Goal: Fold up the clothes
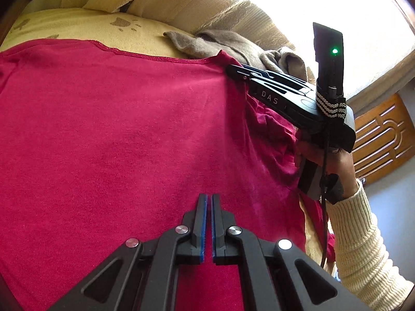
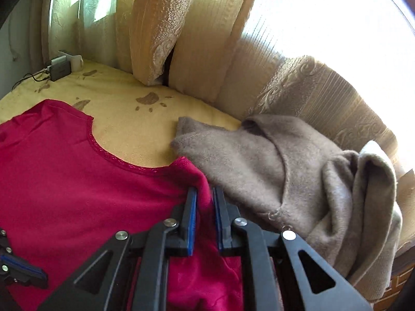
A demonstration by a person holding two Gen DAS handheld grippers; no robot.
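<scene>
Folding has barely begun, by the look of your left wrist view: the red top (image 1: 116,129) lies spread flat across the yellow cover (image 1: 85,26), filling the middle and left of the frame, no fold made yet. Your left gripper (image 1: 208,199), at the bottom centre, is closed on nothing above the cloth. At the right, your right gripper (image 1: 237,71) bites the top's shoulder corner; its body reads "DAS".

Your right wrist view confirms it: red cloth is bunched between the right gripper's pads (image 2: 192,215) at lower centre, pinched. A beige garment (image 2: 285,181) waits unfolded at the right. No writing shows here.
</scene>
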